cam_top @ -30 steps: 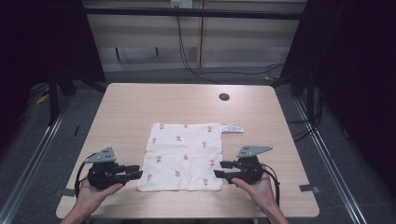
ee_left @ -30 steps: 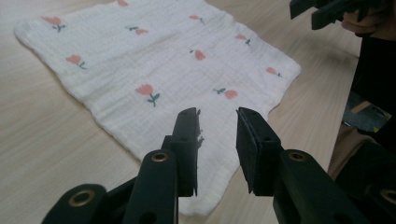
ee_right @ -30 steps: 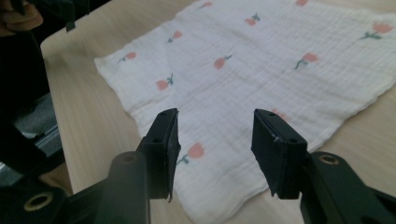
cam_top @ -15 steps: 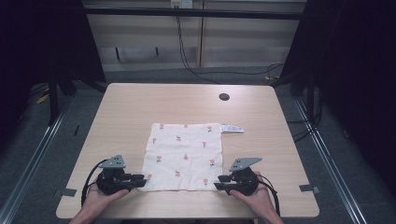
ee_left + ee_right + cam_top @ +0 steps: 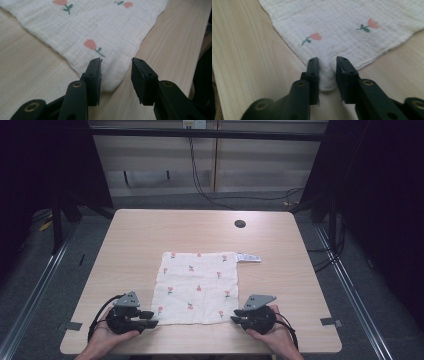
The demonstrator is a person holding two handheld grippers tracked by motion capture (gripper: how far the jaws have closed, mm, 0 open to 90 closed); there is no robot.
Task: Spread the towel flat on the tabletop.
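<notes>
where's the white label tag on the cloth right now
In the high view the tag lies flat on the table at the far right corner of the flowered cloth, nearer the round hole than either gripper.

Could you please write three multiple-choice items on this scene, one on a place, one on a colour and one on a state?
1. Where does the small white tag lie?
A. off the cloth's far right corner
B. beside the left claw
C. over the table's round hole

2. What colour are the flowers printed on the cloth?
A. blue
B. yellow
C. pinkish red

3. How does the left claw stand at the cloth's near corner?
A. jaws apart, the corner under them
B. lifting the cloth off the table
C. jaws shut away from the cloth

Key: 1 A, the high view shows the tag sticking out past the far right corner. 2 C, both gripper views show pinkish-red tulips with green stems. 3 A, the left gripper view shows a clear gap between the jaws, with the cloth flat on the table.
</notes>
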